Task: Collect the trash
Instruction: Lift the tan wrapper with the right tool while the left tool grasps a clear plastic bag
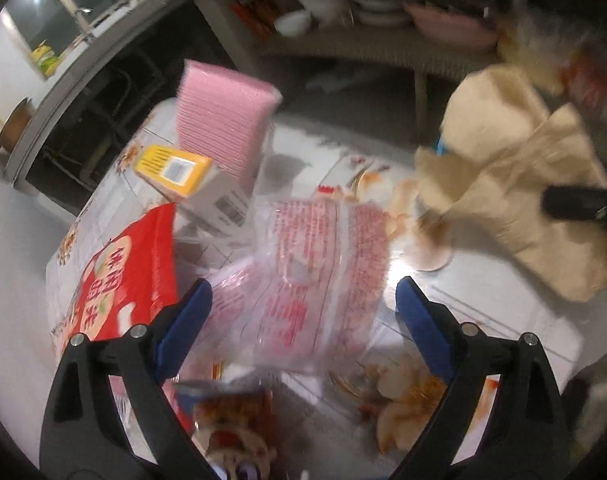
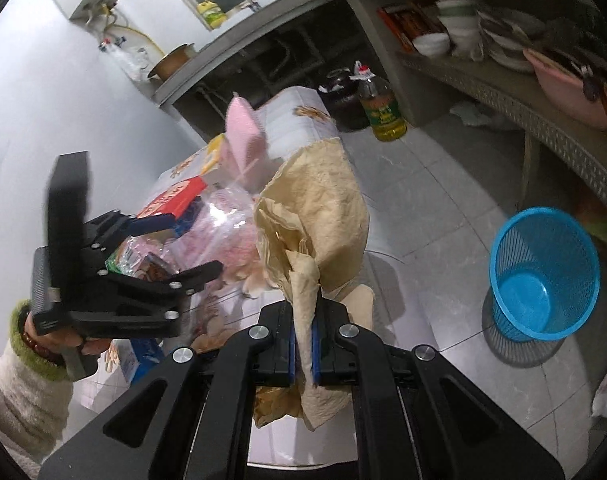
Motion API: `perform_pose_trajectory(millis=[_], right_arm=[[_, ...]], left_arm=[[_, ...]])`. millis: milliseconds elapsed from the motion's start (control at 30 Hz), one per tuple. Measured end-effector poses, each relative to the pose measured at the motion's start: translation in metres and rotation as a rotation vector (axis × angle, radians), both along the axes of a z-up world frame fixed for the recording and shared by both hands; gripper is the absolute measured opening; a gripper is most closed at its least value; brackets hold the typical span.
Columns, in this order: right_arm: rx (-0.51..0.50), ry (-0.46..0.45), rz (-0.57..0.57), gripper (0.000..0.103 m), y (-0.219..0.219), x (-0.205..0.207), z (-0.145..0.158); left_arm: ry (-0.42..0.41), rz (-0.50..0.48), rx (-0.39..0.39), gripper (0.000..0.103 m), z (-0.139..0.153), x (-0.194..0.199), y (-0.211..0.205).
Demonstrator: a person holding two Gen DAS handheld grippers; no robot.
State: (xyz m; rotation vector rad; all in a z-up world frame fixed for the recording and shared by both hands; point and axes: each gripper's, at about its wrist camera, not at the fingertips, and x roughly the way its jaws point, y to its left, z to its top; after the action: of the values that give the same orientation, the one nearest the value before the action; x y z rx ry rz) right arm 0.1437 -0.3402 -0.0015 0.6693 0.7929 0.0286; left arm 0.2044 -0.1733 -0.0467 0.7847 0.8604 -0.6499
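A clear plastic wrapper [image 1: 315,280] with pink and red print lies on the table between the wide-apart blue pads of my left gripper [image 1: 303,312], which is open above it. In the right wrist view the left gripper [image 2: 195,244] hovers over the same wrapper [image 2: 223,232], held by a hand in a fuzzy sleeve. My right gripper [image 2: 303,344] is shut on a crumpled beige paper [image 2: 323,220], which hangs up out of its pads. That paper [image 1: 503,184] fills the right of the left wrist view. A blue mesh bin [image 2: 543,276] stands on the floor at the right.
On the table's patterned cloth [image 1: 483,312] lie a red snack bag [image 1: 123,272], a yellow box [image 1: 171,168], a pink pack [image 1: 223,120] and a small snack packet [image 1: 231,412]. An oil bottle [image 2: 381,108] stands on the floor; a shelf of bowls [image 2: 455,40] is behind.
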Motion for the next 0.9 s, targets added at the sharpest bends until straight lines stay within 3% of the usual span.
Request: perform_pose_trajectory(millis=[33, 100, 167, 367, 500, 633, 800, 900], right_arm=[[0.006, 0.002, -0.002, 0.006, -0.002, 0.0, -0.001], [0.02, 0.005, -0.003, 0.006, -0.007, 0.0, -0.006], [0.035, 0.009, -0.003, 0.006, -0.008, -0.001, -0.009], [0.055, 0.007, 0.008, 0.006, -0.011, 0.0, -0.014], [0.061, -0.008, 0.011, 0.006, -0.013, -0.002, -0.013], [0.06, -0.025, 0.003, 0.006, -0.017, -0.008, -0.01], [0.079, -0.058, -0.033, 0.006, -0.03, -0.022, -0.005], [0.091, -0.071, -0.086, 0.006, -0.048, -0.033, -0.004]], left_arm=[[-0.004, 0.001, 0.028, 0.086, -0.005, 0.002, -0.003], [-0.009, -0.006, 0.067, 0.069, -0.011, 0.003, -0.007], [-0.013, -0.009, 0.085, 0.059, -0.013, 0.003, -0.009], [-0.053, -0.02, 0.091, 0.04, -0.005, -0.007, -0.006], [-0.069, -0.018, 0.097, 0.031, 0.0, -0.013, -0.003], [-0.106, -0.024, 0.073, 0.029, 0.014, -0.022, -0.001], [-0.15, -0.023, 0.007, 0.028, 0.047, -0.033, 0.0], [-0.136, -0.041, -0.064, 0.028, 0.067, -0.04, -0.009]])
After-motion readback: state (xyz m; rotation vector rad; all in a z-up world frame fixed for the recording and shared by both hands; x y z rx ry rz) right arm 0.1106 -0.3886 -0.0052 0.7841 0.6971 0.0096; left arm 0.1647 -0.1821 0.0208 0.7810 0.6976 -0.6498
